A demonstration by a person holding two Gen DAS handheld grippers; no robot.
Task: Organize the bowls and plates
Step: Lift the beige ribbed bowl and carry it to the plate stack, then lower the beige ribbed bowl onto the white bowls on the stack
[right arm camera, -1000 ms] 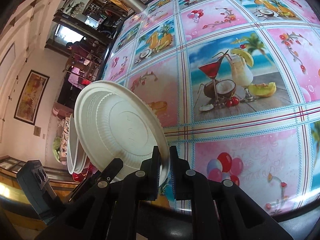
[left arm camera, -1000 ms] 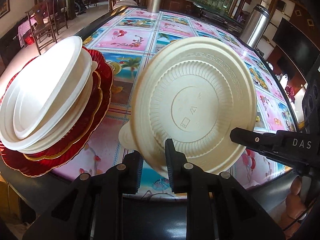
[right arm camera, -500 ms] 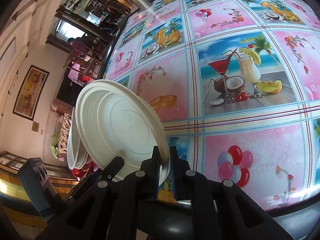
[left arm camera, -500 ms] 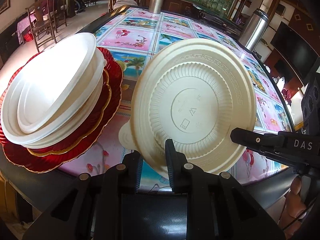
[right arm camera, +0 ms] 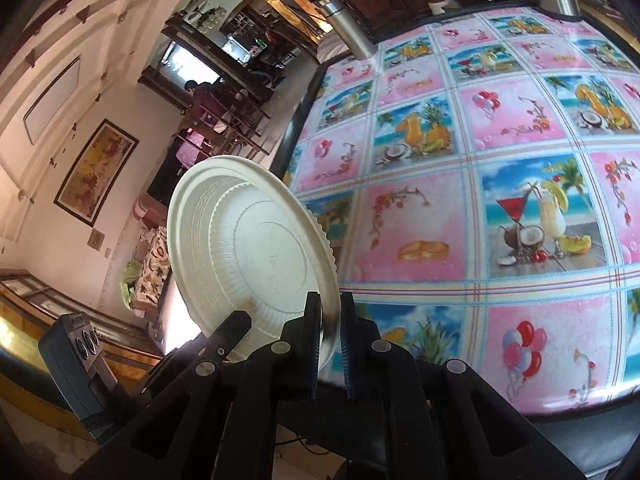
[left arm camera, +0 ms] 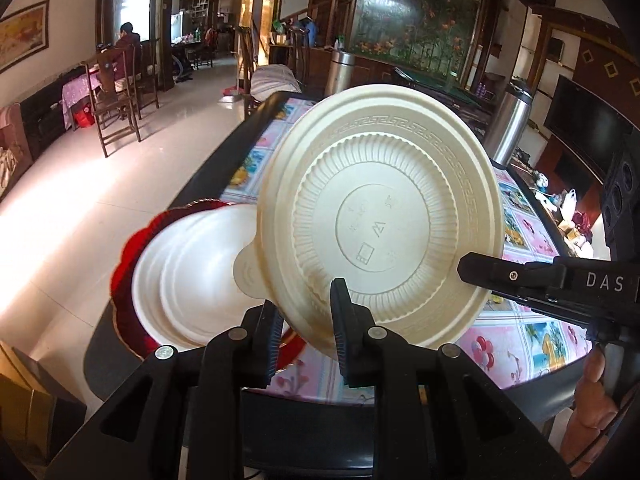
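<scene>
Above the tabletop (right arm camera: 460, 216), both tools pinch one cream ribbed plastic bowl (left arm camera: 380, 224): left tool (left arm camera: 306, 328) clamps its six-o'clock rim, right tool (right arm camera: 330, 344) nearly closed on its four-o'clock rim.

Matt ribbed plastic, glossy everything else

The cream bowl (left arm camera: 380, 216) looks matt moulded plastic; beyond the claw, the desk (right arm camera: 460, 208) cover is shiny vinyl, flask (left arm camera: 510, 124) brushed metal.

Cream ribbed bowl (left arm camera: 380, 220) tilted, white plates (left arm camera: 192, 276) stacked on red plate (left arm camera: 128, 248)

"DAS" on right gripper (left arm camera: 476, 266); bowl (left arm camera: 380, 224) marks prob. unreadable.
</scene>
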